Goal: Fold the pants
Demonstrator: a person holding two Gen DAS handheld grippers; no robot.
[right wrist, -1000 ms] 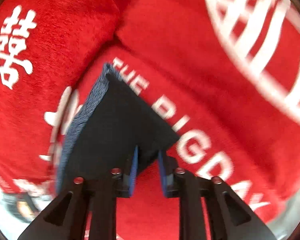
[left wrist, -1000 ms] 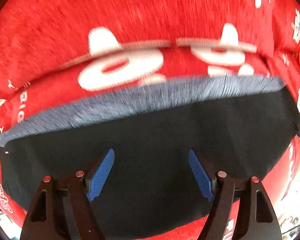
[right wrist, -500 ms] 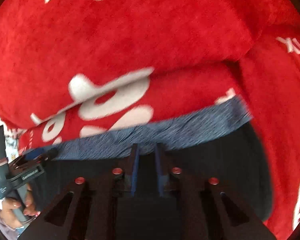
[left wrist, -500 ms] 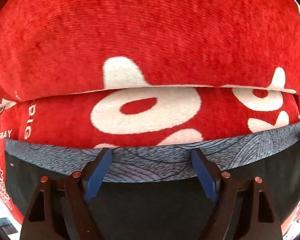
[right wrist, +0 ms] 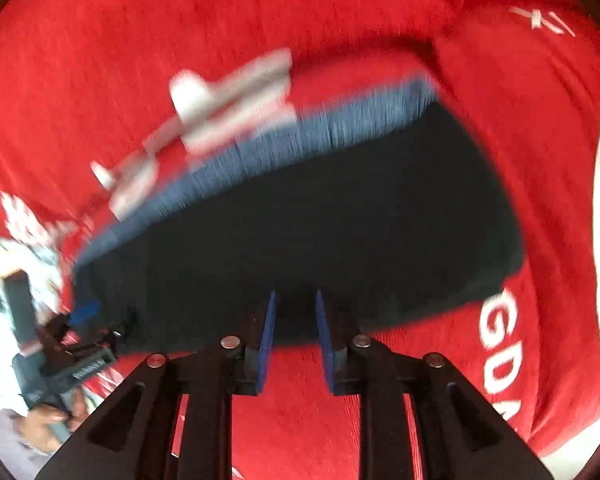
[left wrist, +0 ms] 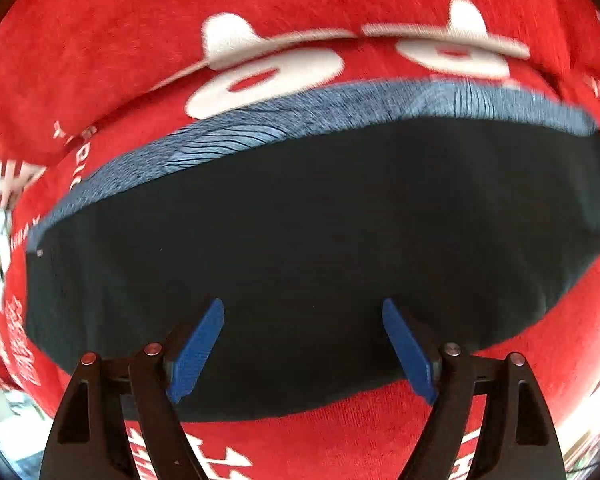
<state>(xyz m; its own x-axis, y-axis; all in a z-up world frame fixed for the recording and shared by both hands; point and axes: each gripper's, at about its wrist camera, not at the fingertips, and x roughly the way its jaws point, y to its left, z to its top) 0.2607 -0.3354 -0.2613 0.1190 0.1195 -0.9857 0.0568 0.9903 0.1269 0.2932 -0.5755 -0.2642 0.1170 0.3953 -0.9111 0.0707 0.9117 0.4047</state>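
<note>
Dark pants (left wrist: 320,248), folded into a compact rectangle with a blue-grey patterned waistband (left wrist: 300,120) along the far edge, lie flat on a red blanket (left wrist: 120,60) printed with white characters and lettering. The left gripper (left wrist: 303,344) hovers over the near edge of the bundle with its blue-padded jaws spread wide and nothing between them, a stance that suggests it is either letting go or lining up to take the near hem. The right gripper (right wrist: 296,340) sits at the same near edge, jaws drawn in to a narrow gap; dark cloth shows beyond that gap, but whether any fabric is actually pinched cannot be told from this blurred view. Both tools work the same side, probably so that edge can be lifted and carried toward the waistband for another fold. In the right view the left gripper appears at the far left, held in the person's hand (right wrist: 48,420). The fold looks well advanced, possibly near done.
</note>
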